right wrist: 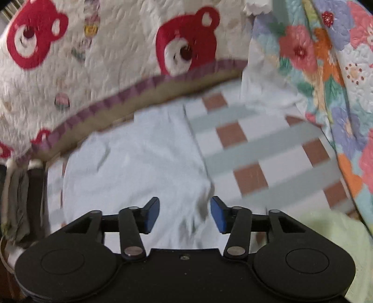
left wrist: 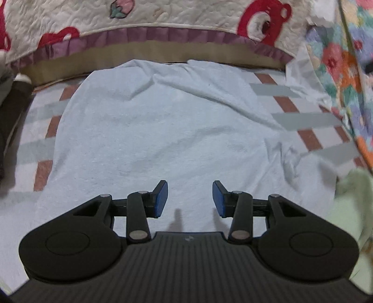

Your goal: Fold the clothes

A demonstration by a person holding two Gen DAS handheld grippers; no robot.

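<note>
Lying spread out on a checked sheet [left wrist: 303, 137], pale blue cloth [left wrist: 158, 130], filling the middle of the left wrist view and creasing in long soft folds toward its far edge and its right side; showing in the right wrist view as the same cloth [right wrist: 139, 167], with a straight right edge running down toward the near side and bunching into wrinkles just ahead of the fingers. Hovering over the near part of the cloth, left gripper [left wrist: 190, 198], standing wide apart at the blue pads [left wrist: 162, 200] and gripping nothing, throwing thin shadows onto the fabric below. Hanging over the wrinkled right edge of the cloth, right gripper [right wrist: 184, 214], likewise spread wide and carrying nothing, with the bunched fabric sitting in the gap but not pinched; blurring across this view, so not possible to tell whether touching the fabric. Running beneath the cloth, the sheet's grey and brown squares, showing bare to the right of the cloth. Draping along the far side, a white quilt with red bears [left wrist: 263, 21] and a purple frill [left wrist: 139, 35], above a tan band. Hanging at the right, a flowered quilt [right wrist: 326, 70]. Resting at the near right, something pale green [right wrist: 326, 233]
</note>
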